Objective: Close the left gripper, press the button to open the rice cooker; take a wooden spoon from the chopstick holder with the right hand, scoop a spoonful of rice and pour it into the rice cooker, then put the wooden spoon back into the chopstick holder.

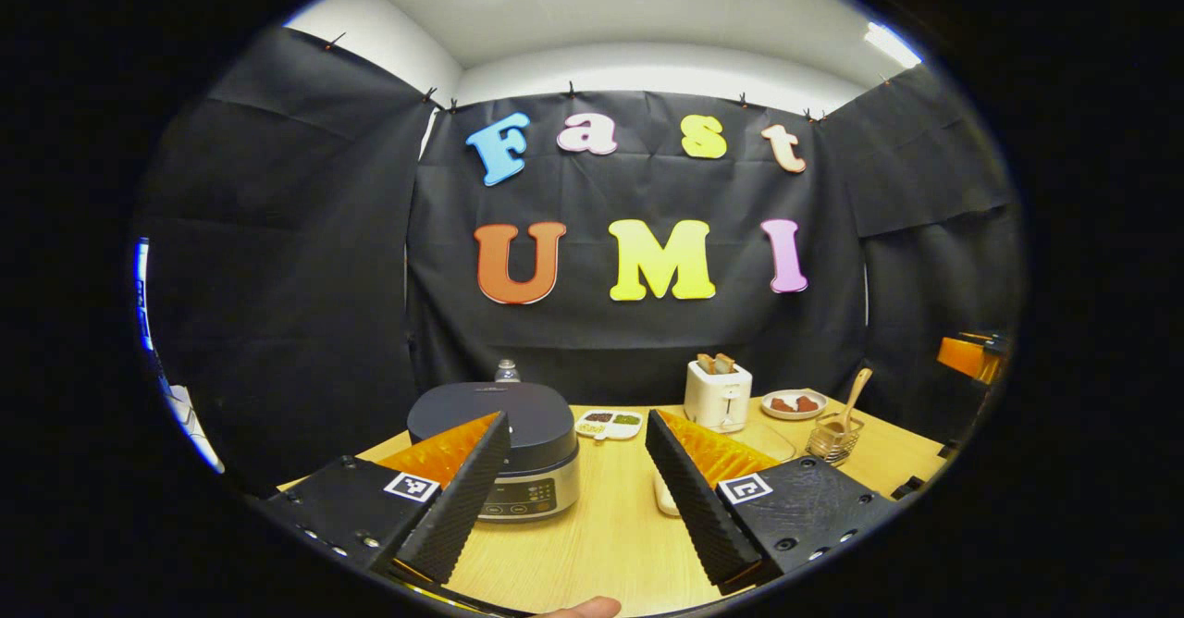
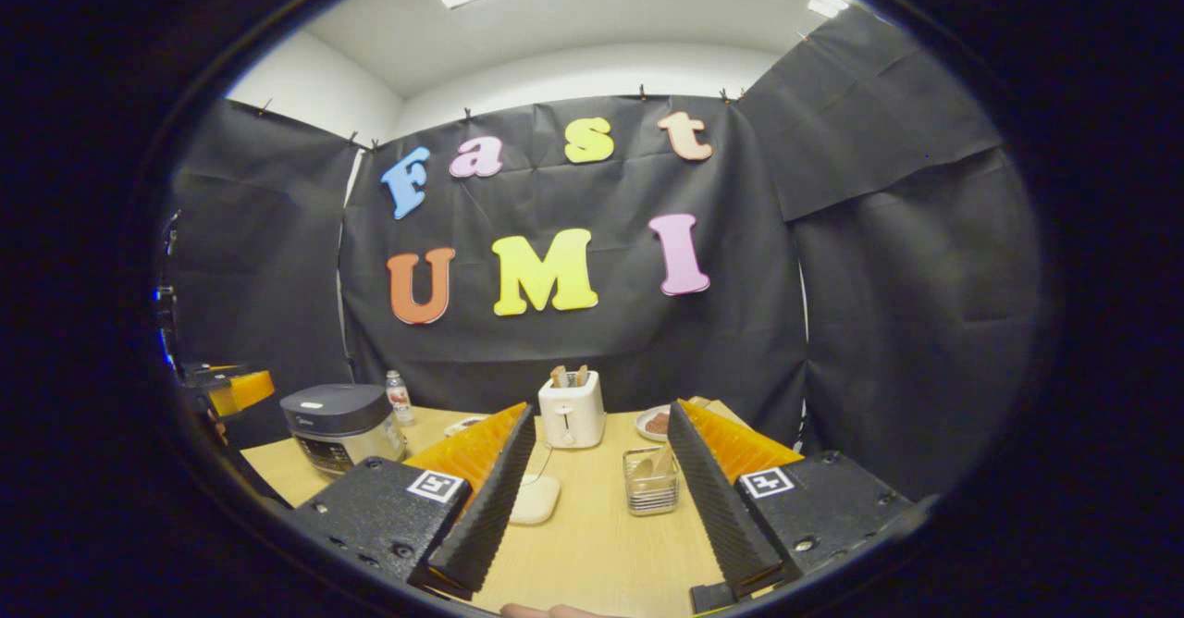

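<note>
Nothing done yet, judging by the scene. Far left on the table: rice cooker (image 1: 518, 447), lid down, button unpressed. Left gripper (image 1: 578, 498) wide open, empty, aimed just right of it. Right gripper (image 2: 597, 507) likewise spread, holding nothing. Far right: wooden spoon (image 1: 853, 398) upright in the chopstick holder (image 1: 834, 438). Everything left: closing, pressing, scooping, pouring, returning.

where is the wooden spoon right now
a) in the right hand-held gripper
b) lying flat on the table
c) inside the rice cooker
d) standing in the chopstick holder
d: the wooden spoon stands upright in the wire chopstick holder on the table, and the rice cooker has its lid shut.
</note>
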